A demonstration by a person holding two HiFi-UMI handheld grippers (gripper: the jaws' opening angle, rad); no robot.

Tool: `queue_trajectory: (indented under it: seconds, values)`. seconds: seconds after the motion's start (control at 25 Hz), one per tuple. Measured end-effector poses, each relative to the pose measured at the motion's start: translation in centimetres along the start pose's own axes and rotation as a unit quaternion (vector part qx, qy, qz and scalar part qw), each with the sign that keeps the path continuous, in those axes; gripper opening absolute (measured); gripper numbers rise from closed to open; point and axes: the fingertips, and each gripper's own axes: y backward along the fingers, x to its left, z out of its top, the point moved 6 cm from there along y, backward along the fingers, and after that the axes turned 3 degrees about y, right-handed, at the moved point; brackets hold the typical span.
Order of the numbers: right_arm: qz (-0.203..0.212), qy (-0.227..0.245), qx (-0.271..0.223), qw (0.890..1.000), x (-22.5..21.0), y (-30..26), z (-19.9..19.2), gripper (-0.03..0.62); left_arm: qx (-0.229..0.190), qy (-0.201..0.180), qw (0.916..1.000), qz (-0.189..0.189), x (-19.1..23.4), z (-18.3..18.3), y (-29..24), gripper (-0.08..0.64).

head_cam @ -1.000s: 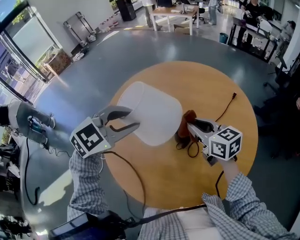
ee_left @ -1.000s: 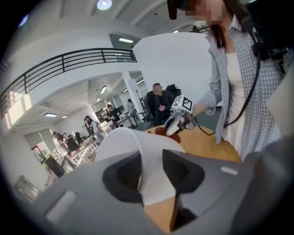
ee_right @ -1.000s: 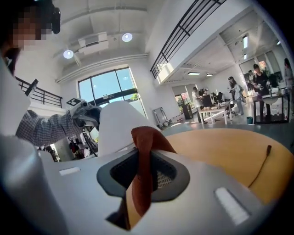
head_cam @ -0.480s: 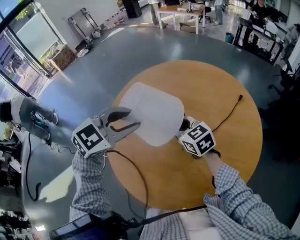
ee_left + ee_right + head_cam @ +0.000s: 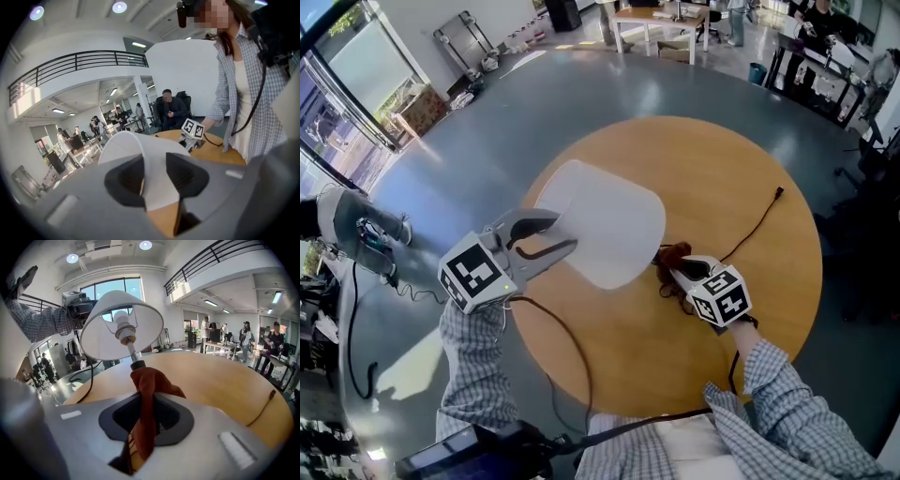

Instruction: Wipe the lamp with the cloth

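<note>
Here, the left gripper (image 5: 555,236) pinches the smooth white shade wall of the lamp (image 5: 609,225) over the round wooden table (image 5: 741,159). In the head view the lamp's axis runs from 4 toward 10 o'clock. At 4 o'clock the right gripper (image 5: 672,266) clenches the crumpled rust-brown cloth (image 5: 677,253). Only the right gripper view shows the shade's hollow underside, the socket (image 5: 123,332) and the thin stem (image 5: 131,352).

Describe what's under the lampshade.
Under the lampshade: a bulb in its socket on a thin stem. The cloth covers the stem's lower end, so the base is hidden.

White lampshade (image 5: 605,223), rust-brown cloth (image 5: 146,401)
</note>
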Motion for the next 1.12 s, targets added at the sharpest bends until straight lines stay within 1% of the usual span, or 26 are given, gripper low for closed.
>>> queue_trajectory:
  seconds: [0.12,0.24,0.36,0.48,0.6,0.68,0.76,0.88,1.0,1.12]
  values:
    - [-0.013,-0.016,0.023,1.000,-0.5,0.7,-2.0,0.067,-0.001,-0.003,1.0000,0.001,0.0,0.2,-0.1,0.140]
    - [-0.012,-0.028,0.014,0.999,-0.5,1.2,-2.0,0.067,-0.003,-0.009,1.0000,0.003,-0.1,0.6,-0.6,0.140]
    - [0.003,-0.019,-0.023,1.000,0.2,1.2,0.5,0.067,0.001,-0.006,1.0000,0.002,-0.4,1.1,-1.0,0.140]
    - [0.023,0.003,-0.056,0.998,1.8,0.3,4.0,0.067,-0.002,-0.015,0.9999,0.005,-0.2,0.7,-0.6,0.140]
    - [0.048,0.025,-0.086,0.995,3.2,-0.6,7.4,0.067,0.000,-0.015,0.9999,0.005,-0.1,0.7,-0.3,0.140]
    - [0.063,0.037,-0.096,0.993,3.6,-0.9,8.3,0.067,0.001,-0.015,0.9999,0.006,-0.2,0.7,-0.8,0.140]
    - [0.070,0.045,-0.090,0.992,3.4,-1.2,7.7,0.067,0.001,-0.016,0.9998,0.007,-0.6,0.8,-1.6,0.140]
    - [0.067,0.040,-0.061,0.995,3.4,-1.8,5.7,0.067,0.001,-0.018,0.9998,0.007,-0.7,0.8,-1.5,0.141]
    - [0.055,0.021,-0.029,0.998,3.1,-1.9,3.1,0.067,0.001,-0.022,0.9997,0.007,-0.5,0.8,-0.8,0.141]
    - [0.031,-0.004,0.004,1.000,1.8,-1.2,0.2,0.067,0.002,-0.028,0.9996,0.006,-0.4,1.2,-1.0,0.143]
